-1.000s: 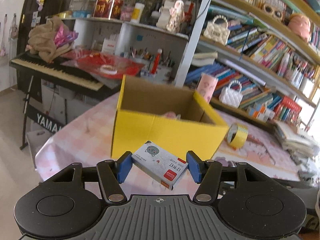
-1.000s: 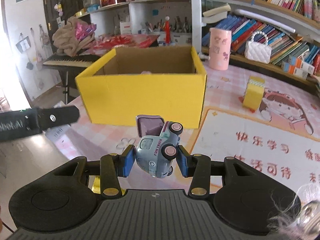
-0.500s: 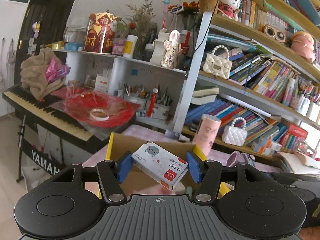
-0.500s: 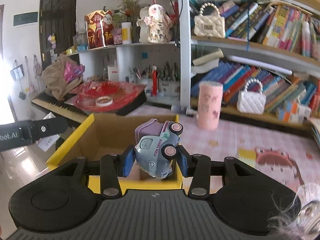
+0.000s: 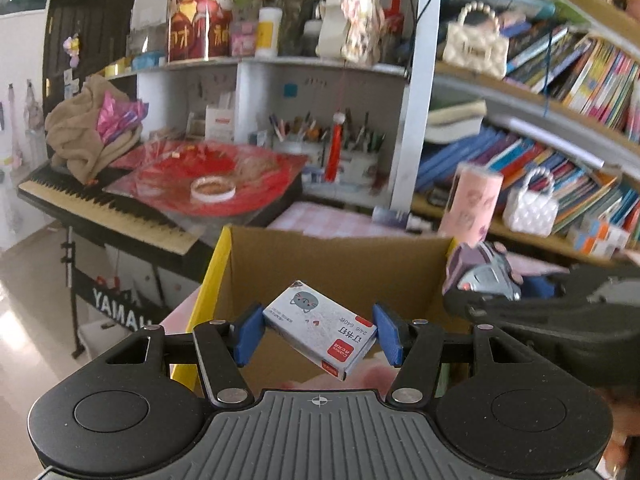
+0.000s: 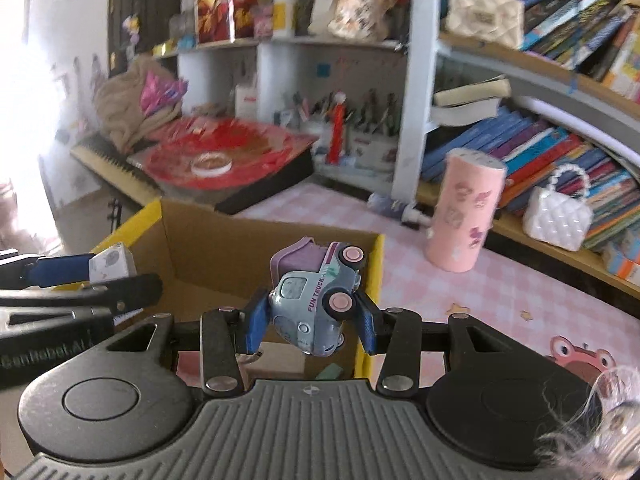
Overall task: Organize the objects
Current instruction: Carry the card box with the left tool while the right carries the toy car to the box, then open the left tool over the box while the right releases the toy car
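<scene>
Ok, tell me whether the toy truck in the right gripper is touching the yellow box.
Cannot tell. In the right wrist view the toy truck, clamped in the right gripper, overlaps the yellow box rim, with no gap or contact plainly visible.

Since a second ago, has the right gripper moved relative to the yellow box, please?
Yes. The right gripper, holding the toy truck, moved forward over the yellow box.

Crowded bookshelves [image 5: 560,92] line the wall; a keyboard piano [image 5: 100,208] stands left, bright light beyond it
</scene>
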`<control>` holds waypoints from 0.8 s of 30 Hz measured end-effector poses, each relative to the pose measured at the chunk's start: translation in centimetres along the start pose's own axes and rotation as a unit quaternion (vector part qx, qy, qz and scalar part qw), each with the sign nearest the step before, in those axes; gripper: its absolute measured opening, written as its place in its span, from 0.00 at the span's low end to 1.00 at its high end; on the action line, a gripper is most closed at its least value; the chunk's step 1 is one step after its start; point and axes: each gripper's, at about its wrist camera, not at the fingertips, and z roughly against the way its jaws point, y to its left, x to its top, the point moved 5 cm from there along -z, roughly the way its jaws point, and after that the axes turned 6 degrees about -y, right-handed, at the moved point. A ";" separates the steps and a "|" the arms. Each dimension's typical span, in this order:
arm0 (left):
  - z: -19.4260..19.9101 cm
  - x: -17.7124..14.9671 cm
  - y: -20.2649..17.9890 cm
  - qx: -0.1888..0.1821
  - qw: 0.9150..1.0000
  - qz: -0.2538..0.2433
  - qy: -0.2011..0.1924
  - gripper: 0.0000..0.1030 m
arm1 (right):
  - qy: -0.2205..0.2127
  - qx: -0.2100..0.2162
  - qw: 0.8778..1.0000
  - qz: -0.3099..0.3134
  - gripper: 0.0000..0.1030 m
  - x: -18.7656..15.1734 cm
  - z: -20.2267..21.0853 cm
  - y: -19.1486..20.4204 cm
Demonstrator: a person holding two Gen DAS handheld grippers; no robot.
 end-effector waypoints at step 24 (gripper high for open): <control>1.1 0.7 1.1 0.002 0.999 0.029 -0.027 0.85 | 0.059 0.040 0.996 0.048 0.51 1.3 -5.8 1.5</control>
